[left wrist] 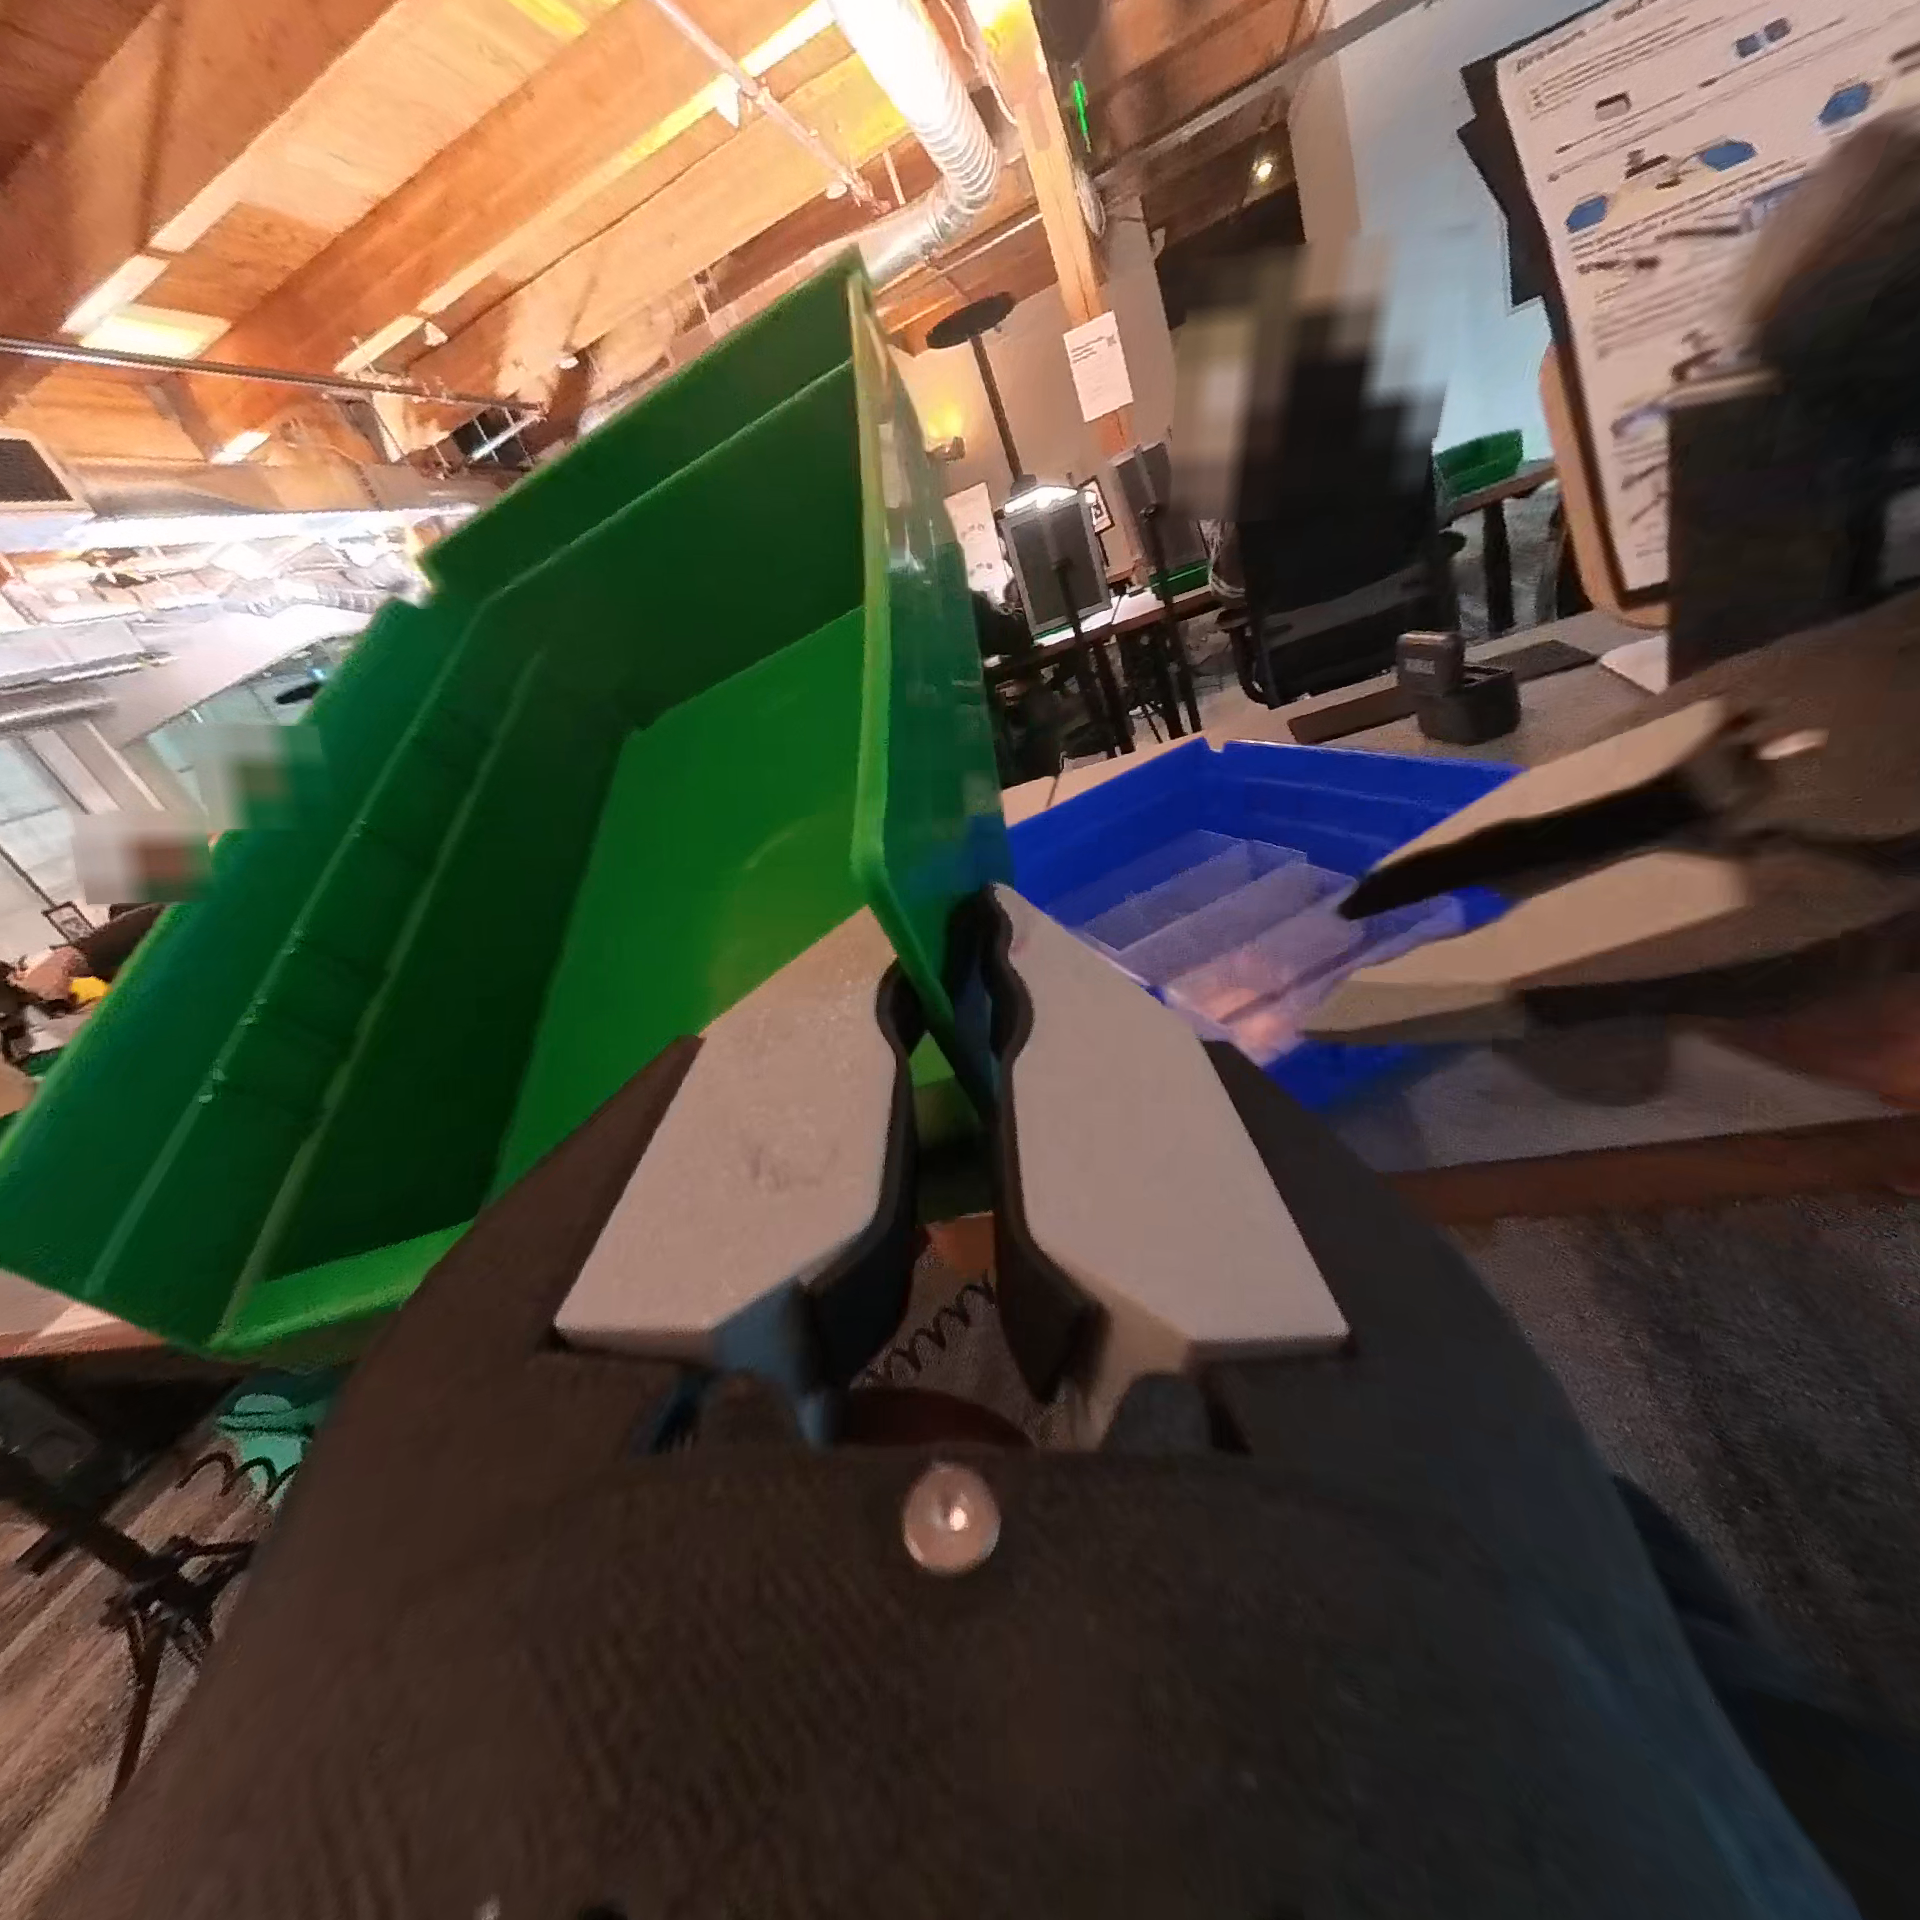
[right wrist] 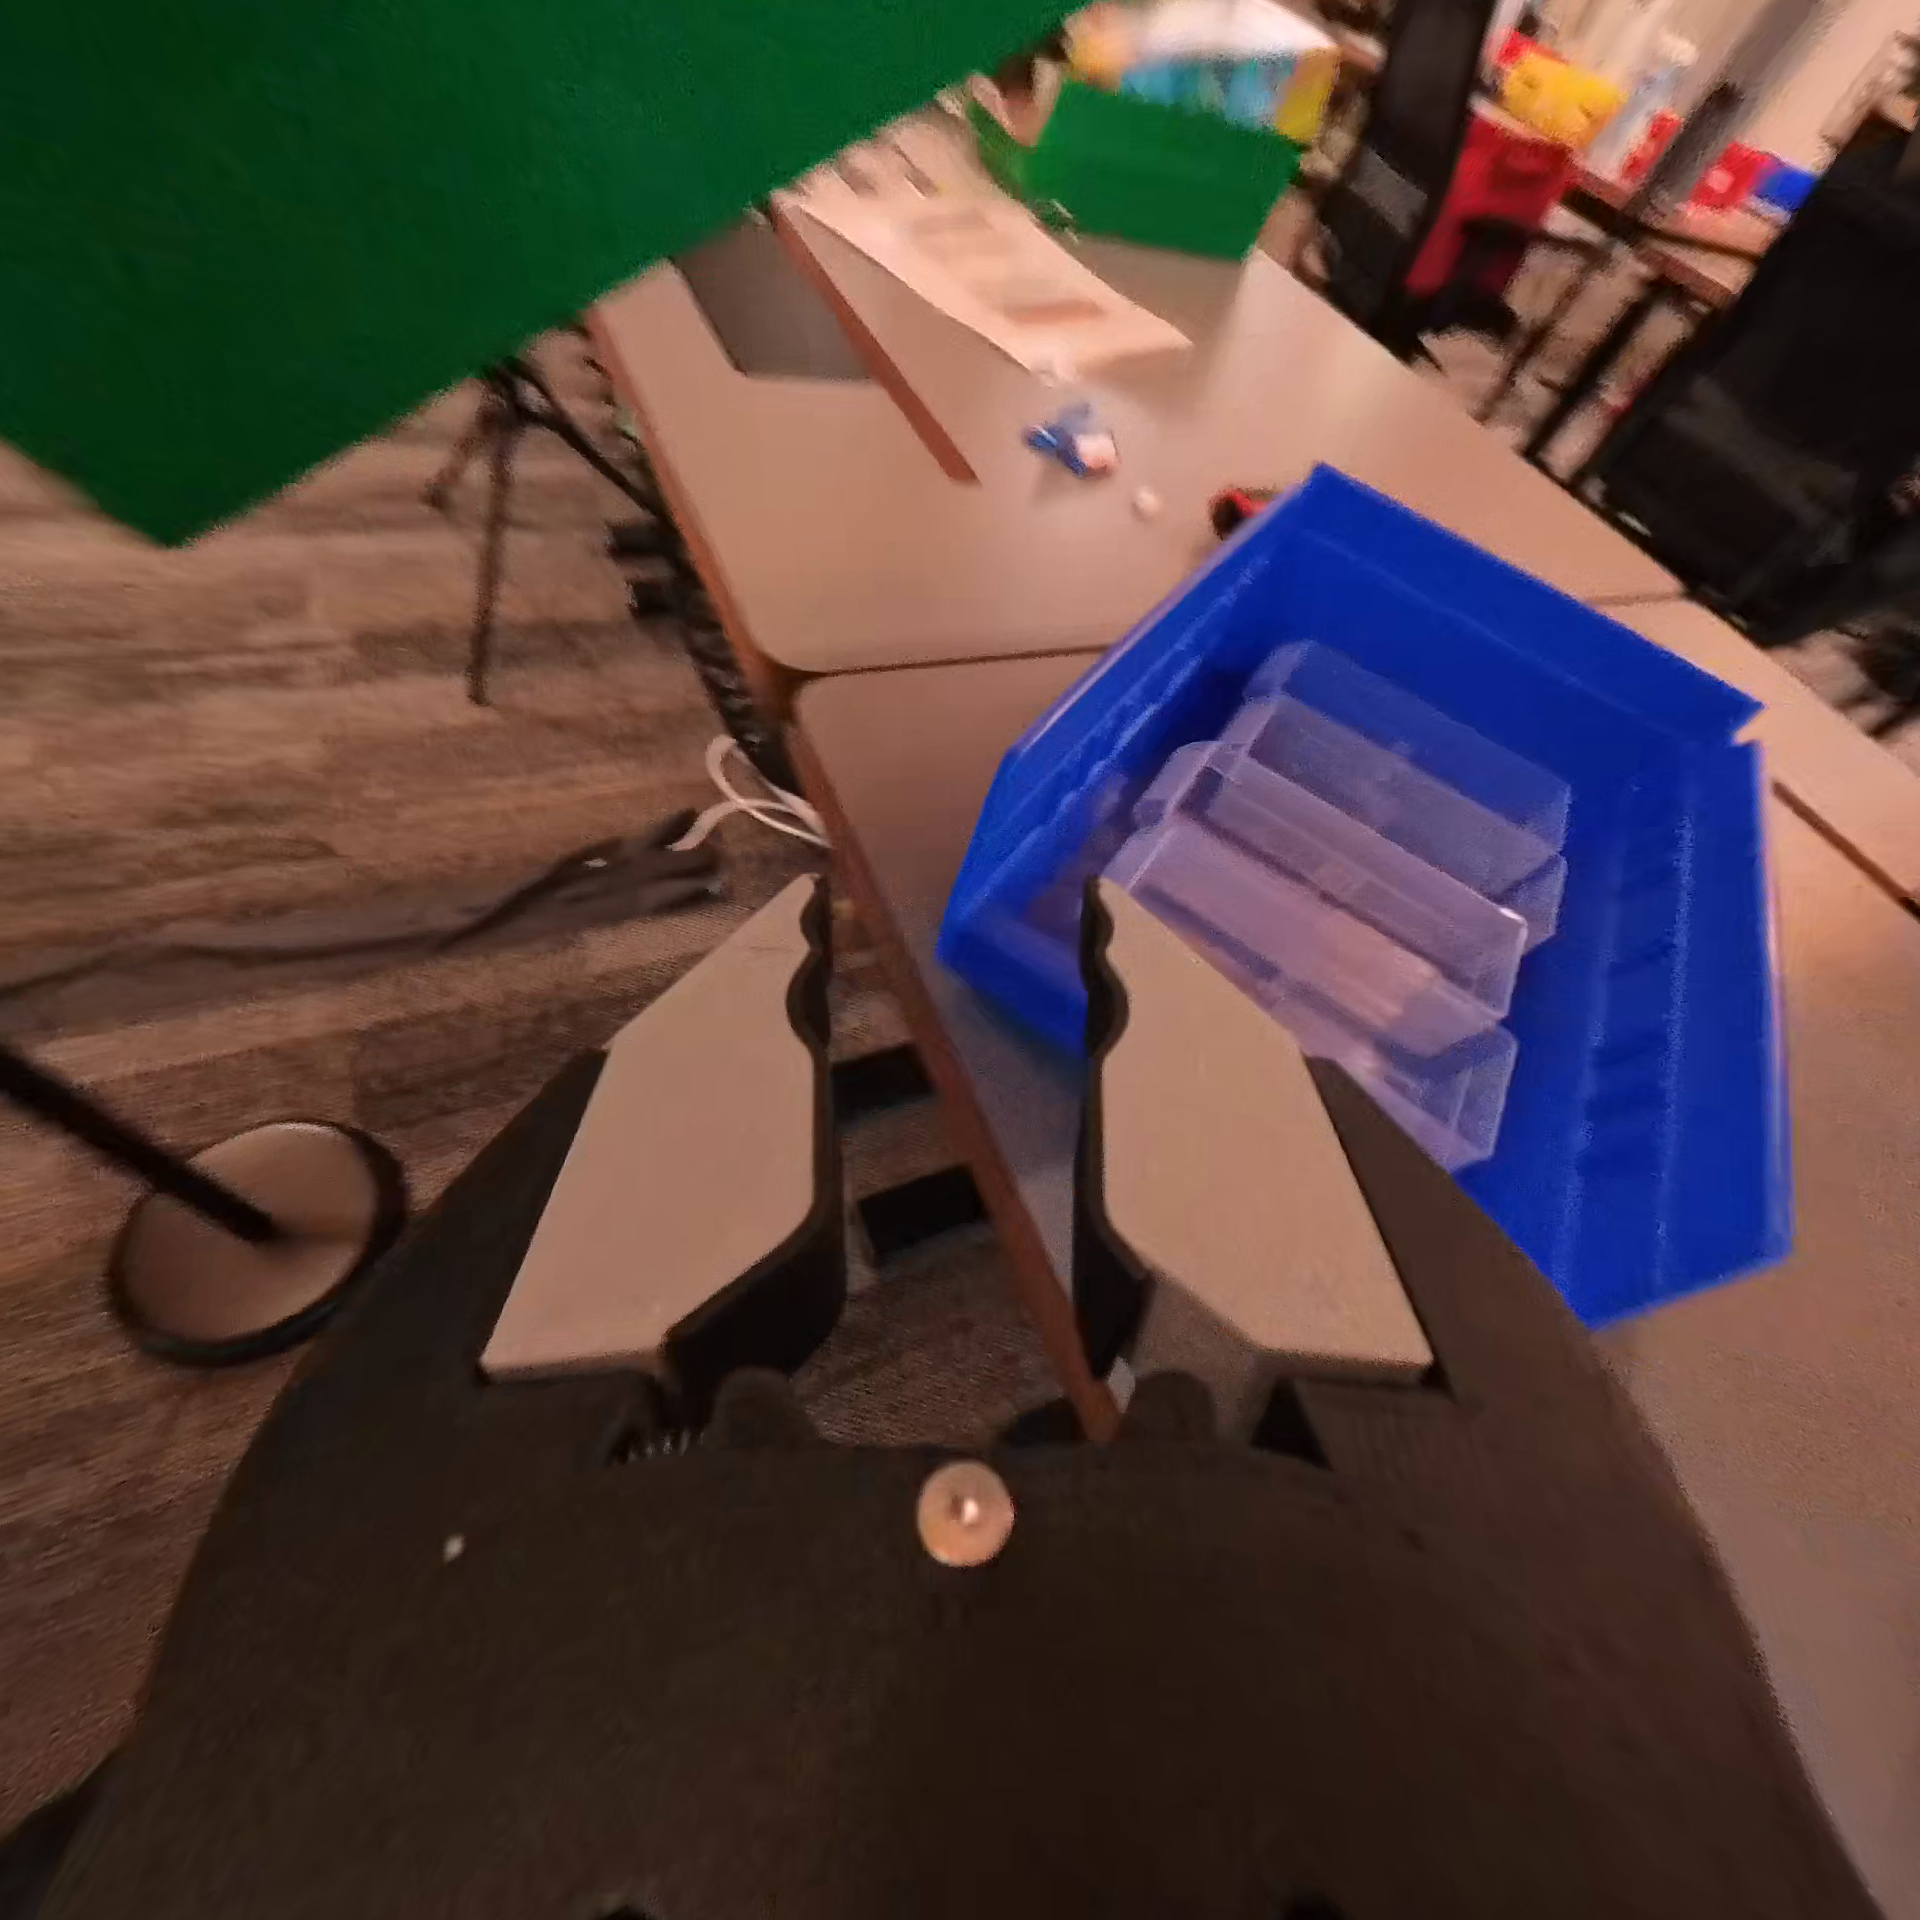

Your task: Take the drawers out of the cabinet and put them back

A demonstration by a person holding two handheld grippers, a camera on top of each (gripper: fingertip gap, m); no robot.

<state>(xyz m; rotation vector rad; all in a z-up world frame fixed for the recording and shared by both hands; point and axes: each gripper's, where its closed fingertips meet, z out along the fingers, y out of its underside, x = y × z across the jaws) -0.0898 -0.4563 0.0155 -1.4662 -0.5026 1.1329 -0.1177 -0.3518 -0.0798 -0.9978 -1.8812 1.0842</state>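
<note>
In the left wrist view, our left gripper is clenched on the thin side wall of a green bin, a smooth, glossy plastic tub with ribbed walls, held tilted and lifted. Its open, empty interior spreads to the left of the gripper, and its lower corner is cut off behind the gripper body. To the right, the right gripper hovers, blurred, over a blue bin on the grey table.

In the right wrist view, our right gripper is released, jaws apart with nothing between them. Just ahead and to its right the blue bin rests on the table, holding the clear drawers: small transparent plastic boxes lying overlapped like steps. How many there are we cannot tell. The green bin fills the upper left as a flat blurred slab.
</note>
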